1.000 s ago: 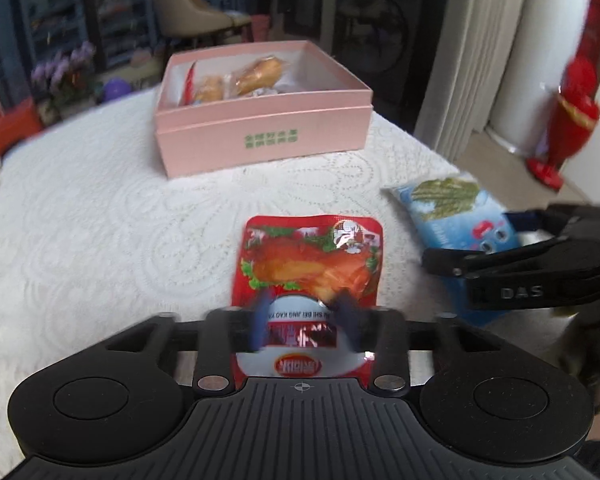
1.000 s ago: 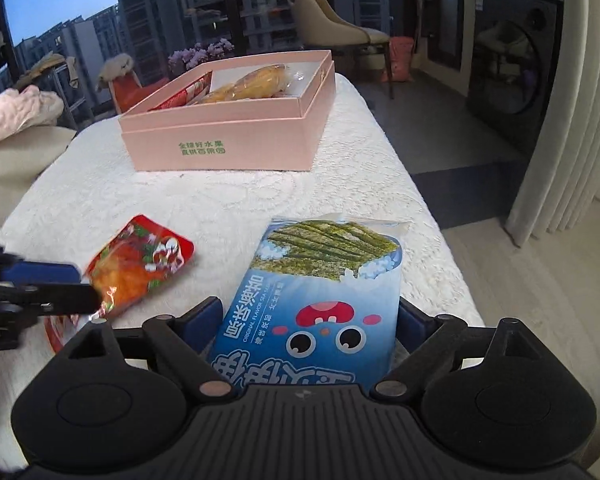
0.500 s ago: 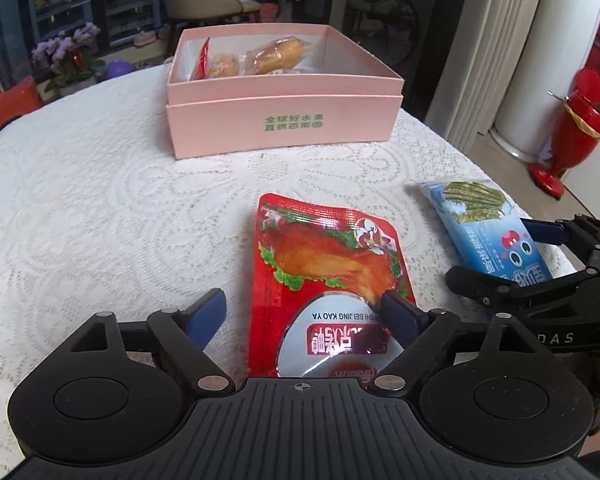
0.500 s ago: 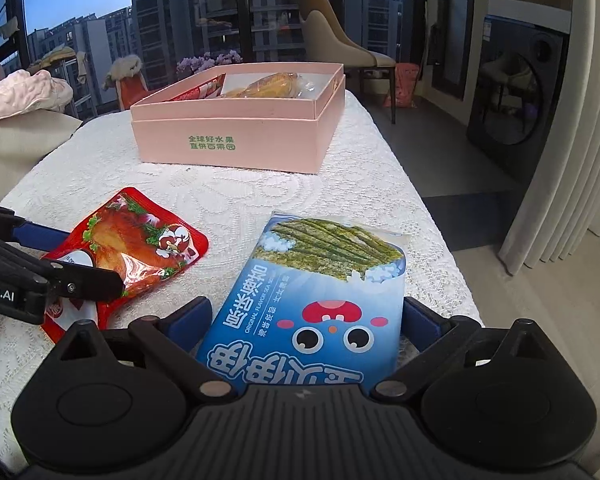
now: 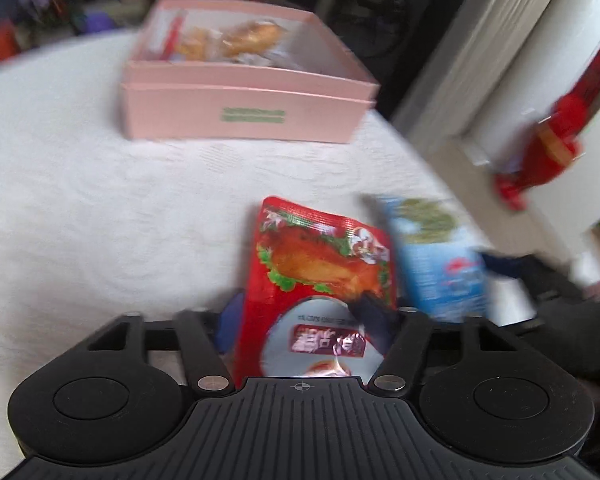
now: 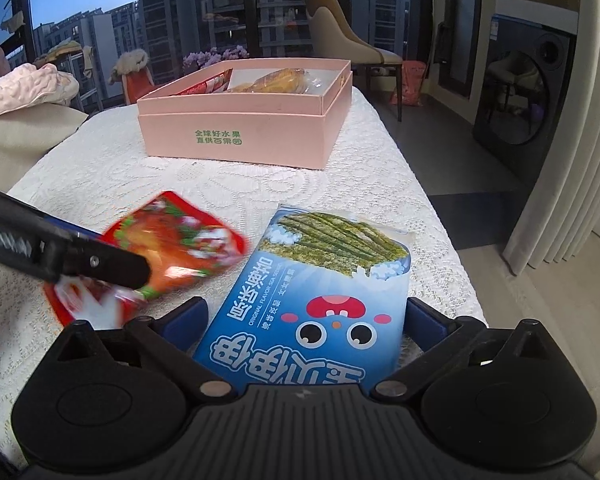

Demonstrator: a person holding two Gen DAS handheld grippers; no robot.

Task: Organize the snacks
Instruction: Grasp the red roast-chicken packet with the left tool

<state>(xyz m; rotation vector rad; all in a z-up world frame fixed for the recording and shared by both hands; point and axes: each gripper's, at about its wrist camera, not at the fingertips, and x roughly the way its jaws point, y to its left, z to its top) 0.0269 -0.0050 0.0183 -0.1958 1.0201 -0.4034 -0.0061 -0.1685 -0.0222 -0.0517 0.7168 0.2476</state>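
Observation:
A red roast-chicken packet (image 5: 320,256) lies on the white lace tablecloth (image 5: 100,208), its near end between the fingers of my left gripper (image 5: 300,318). The jaws are closing and both pads touch the packet's sides. In the right wrist view the packet (image 6: 180,240) is blurred, with a left finger (image 6: 100,264) across it. A blue seaweed packet (image 6: 320,280) lies flat between the jaws of my right gripper (image 6: 306,316). They are opening, and the pads stand clear of its edges. The open pink box (image 6: 236,140) behind holds several wrapped snacks.
The table's right edge (image 6: 432,208) drops to the floor beside the blue packet. A chair (image 6: 340,40) stands behind the box and a curtain (image 6: 572,160) hangs at the right. A red ornament (image 5: 548,148) stands on the floor. Pink bedding (image 6: 20,88) lies at the left.
My left jaws spread wide, then closed in on the red packet, which has slid toward the blue one. The left view has tilted. The right jaws widened a little around the blue packet.

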